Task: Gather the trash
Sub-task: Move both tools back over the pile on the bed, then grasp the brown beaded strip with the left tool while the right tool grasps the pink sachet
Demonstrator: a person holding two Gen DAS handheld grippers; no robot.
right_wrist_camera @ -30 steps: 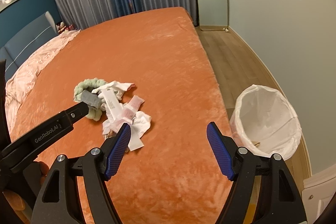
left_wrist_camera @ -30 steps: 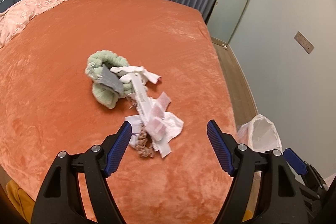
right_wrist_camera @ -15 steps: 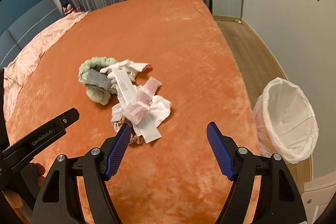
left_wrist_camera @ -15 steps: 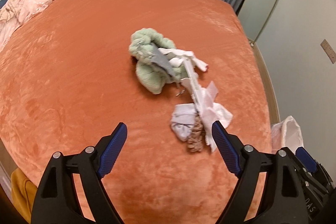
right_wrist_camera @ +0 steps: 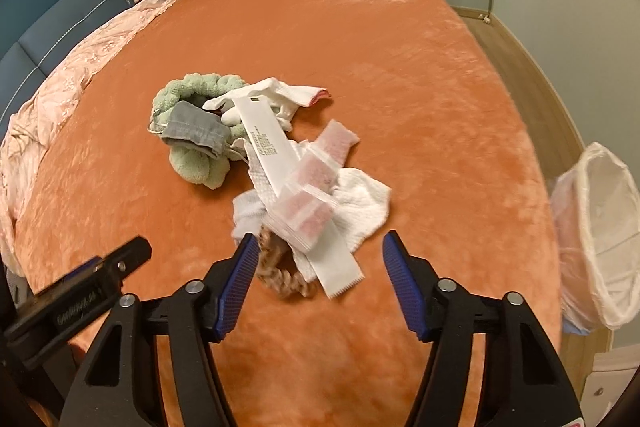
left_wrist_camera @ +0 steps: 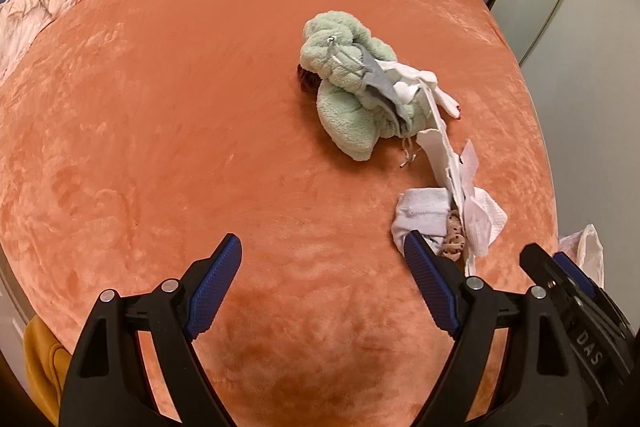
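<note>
Left wrist view: the left gripper (left_wrist_camera: 322,259) hangs over the orange bed (left_wrist_camera: 168,115), its fingers spread with nothing between them. The trash pile (left_wrist_camera: 460,199) of white paper and wrappers lies just past the right-hand finger, beside a green towel (left_wrist_camera: 352,95).

Right wrist view: a bin lined with a white bag (right_wrist_camera: 596,235) stands on the floor beside the bed; its contents cannot be made out. The right gripper (right_wrist_camera: 316,255) has just been narrowing, fingers apart, with the long white strip (right_wrist_camera: 296,199) and a braided band (right_wrist_camera: 280,267) lying between them, unpinched.
</note>
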